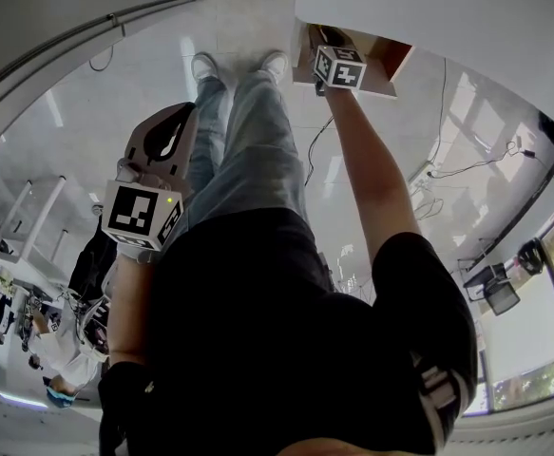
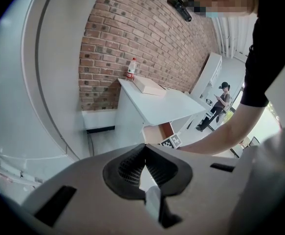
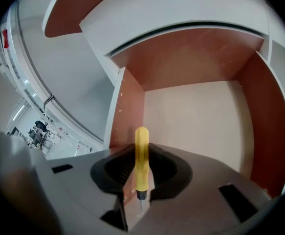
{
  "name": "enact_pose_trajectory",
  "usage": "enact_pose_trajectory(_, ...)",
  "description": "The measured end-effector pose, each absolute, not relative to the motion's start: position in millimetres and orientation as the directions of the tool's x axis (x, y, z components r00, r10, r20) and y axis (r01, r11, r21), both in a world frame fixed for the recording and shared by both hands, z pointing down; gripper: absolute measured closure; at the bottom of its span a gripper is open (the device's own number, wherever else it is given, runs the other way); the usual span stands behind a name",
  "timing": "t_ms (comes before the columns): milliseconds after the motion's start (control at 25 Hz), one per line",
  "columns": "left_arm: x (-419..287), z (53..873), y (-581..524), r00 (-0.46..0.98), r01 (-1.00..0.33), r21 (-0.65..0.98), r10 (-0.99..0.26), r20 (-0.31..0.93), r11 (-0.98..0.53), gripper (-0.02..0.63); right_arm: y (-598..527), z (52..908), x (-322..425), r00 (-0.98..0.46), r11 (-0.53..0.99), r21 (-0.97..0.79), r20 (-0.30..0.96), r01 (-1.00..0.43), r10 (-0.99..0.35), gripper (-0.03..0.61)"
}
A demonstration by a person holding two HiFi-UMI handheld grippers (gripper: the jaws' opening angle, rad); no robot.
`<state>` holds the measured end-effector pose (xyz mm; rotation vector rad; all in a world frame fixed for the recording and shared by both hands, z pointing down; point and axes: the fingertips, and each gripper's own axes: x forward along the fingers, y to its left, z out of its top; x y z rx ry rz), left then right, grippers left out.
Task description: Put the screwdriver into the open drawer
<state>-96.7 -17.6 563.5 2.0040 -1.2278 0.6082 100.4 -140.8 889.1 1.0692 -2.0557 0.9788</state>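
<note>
A screwdriver [image 3: 142,153] with a yellow handle sits between the jaws of my right gripper [image 3: 141,173], which is shut on it. Its handle points forward and its metal tip points back toward the camera. Just ahead lies the open drawer [image 3: 201,116], a pale floor between reddish-brown walls with nothing in it. In the head view my right gripper [image 1: 328,44] reaches over the drawer [image 1: 386,65] at the end of an outstretched arm. My left gripper [image 1: 170,129] hangs beside the person's left leg. Its jaws [image 2: 143,153] are shut on nothing.
The drawer belongs to a white cabinet [image 2: 157,106] against a brick wall [image 2: 132,33]. A bottle [image 2: 131,68] and a flat box [image 2: 149,85] stand on top. Cables [image 1: 467,164] run across the glossy floor on the right. Another person [image 2: 220,104] stands far off.
</note>
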Motion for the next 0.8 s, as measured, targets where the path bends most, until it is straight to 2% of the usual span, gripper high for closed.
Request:
enact_pose_trajectory(600,-100,581,-11,0.411,-0.911,0.306,-0.552,0.726,-0.276,0.611,-160,935,90,-0.434,0.431,-0.25,0.804,-0.867,-0.406,0.486)
enact_pose_trajectory(800,-101,583,-10,0.408,-0.912,0.307,-0.548,0.73,-0.271,0.611,-162,942,91,-0.413,0.388,-0.253,0.81,-0.886,-0.416,0.488)
